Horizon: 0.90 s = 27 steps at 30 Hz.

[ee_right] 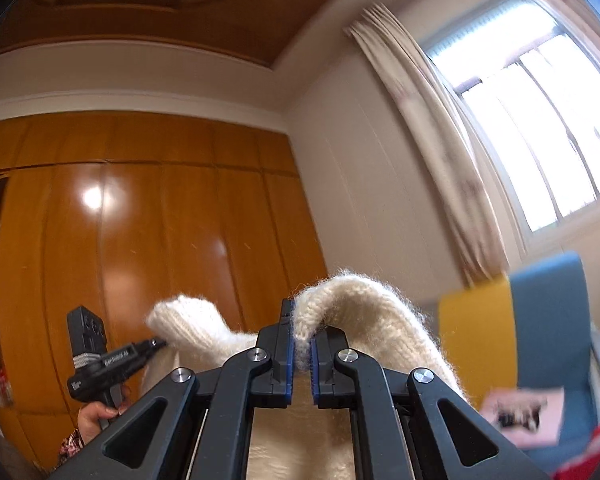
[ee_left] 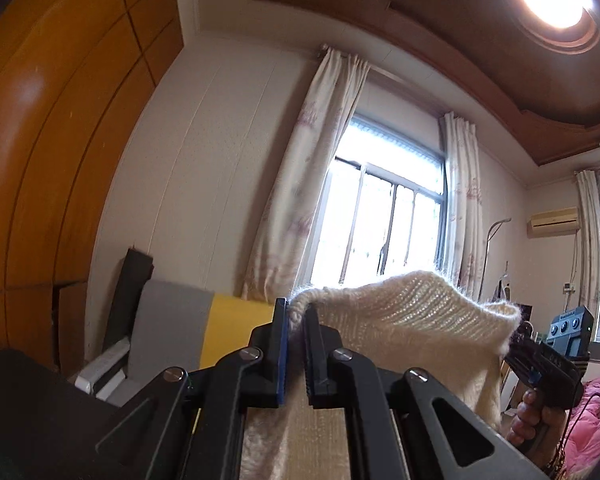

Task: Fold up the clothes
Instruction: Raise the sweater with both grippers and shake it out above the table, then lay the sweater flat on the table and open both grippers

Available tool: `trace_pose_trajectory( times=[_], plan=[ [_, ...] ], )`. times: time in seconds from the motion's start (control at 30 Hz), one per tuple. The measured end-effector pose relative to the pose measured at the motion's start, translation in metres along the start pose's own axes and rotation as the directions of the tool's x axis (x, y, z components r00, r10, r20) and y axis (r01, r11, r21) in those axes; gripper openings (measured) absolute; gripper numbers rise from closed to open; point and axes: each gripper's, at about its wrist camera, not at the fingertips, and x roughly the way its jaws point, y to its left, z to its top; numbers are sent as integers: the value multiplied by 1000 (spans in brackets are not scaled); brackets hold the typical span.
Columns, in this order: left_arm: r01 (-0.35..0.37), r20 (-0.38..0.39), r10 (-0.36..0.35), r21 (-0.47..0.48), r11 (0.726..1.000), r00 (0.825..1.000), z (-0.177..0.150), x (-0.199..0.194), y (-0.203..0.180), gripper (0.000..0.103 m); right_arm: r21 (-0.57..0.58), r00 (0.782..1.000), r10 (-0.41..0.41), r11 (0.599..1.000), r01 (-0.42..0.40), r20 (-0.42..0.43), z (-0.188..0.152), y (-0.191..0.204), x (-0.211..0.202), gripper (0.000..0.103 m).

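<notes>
- My left claw (ee_left: 296, 316) pinches the cream sweater (ee_left: 420, 320) edge.
- My right claw (ee_right: 301, 350) pinches it too; window (ee_right: 540, 120) at two o'clock.

The cream sweater (ee_left: 412, 332) runs off the bottom edge; the pink card (ee_right: 524, 414) is blurred unreadable.

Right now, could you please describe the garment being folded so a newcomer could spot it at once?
Look below the barred window, where the left hand-held gripper and right hand-held gripper each pinch an edge. The sweater hangs between them, the only fuzzy cream ribbed knit here.
</notes>
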Motion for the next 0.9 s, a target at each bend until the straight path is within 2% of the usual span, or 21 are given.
trace_pose_trajectory(
  times=[0.07,0.13,0.2,0.27,0.37,0.4,0.43,0.47,0.5,0.53,0.57,0.6,0.63,0.7,0.73,0.77,0.87,0.9],
  plan=[
    [-35,-86,35,4,999,996,-28,39,20,5,25,997,-51,998,52,-56,-25,-14,14,6],
    [-72,-184,73,11,997,980,-67,83,43,5,46,989,-100,993,105,-113,-49,-28,28,6],
    [-109,-280,111,22,994,953,-107,128,67,5,65,973,-149,985,163,-174,-75,-43,43,6],
    [-145,-373,148,36,989,916,-146,172,91,5,78,935,-228,963,257,-271,-118,-75,70,6],
    [-194,-506,199,62,979,839,-207,239,127,6,81,848,-330,915,396,-414,-181,-122,110,6],
    [-203,-576,194,49,978,794,-244,262,138,6,76,812,-360,895,440,-459,-202,-138,124,7],
    [-219,-627,186,24,975,756,-271,276,147,7,70,772,-387,873,483,-503,-224,-154,137,10],
    [-237,-675,175,0,971,717,-297,290,156,9,64,727,-408,849,525,-552,-245,-171,150,16],
    [-271,-713,172,-27,962,680,-327,298,165,9,74,668,-401,823,564,-627,-270,-192,159,23],
    [-299,-734,166,-52,953,658,-347,299,171,10,84,619,-387,801,593,-684,-293,-207,162,36],
    [-327,-754,159,-77,942,637,-368,300,177,14,81,597,-396,784,615,-698,-307,-211,153,39],
    [-347,-761,157,-94,933,630,-383,296,181,16,77,574,-404,768,636,-712,-321,-215,144,39],
    [-358,-755,155,-112,927,637,-392,288,184,17,73,558,-412,755,652,-721,-333,-218,134,41],
    [-354,-727,151,-134,926,670,-403,269,183,22,52,600,-430,783,619,-674,-340,-200,107,49],
    [-345,-711,150,-137,929,687,-405,258,178,23,34,621,-436,801,598,-651,-343,-189,98,60],
    [-340,-707,153,-130,932,690,-412,250,172,24,17,633,-433,817,576,-642,-348,-182,98,63],
    [-326,-695,164,-107,939,700,-432,227,154,26,-24,632,-380,868,495,-675,-362,-160,116,60],
    [-335,-709,173,-95,937,684,-444,225,151,26,-35,631,-357,886,463,-689,-369,-154,121,58]
  ],
)
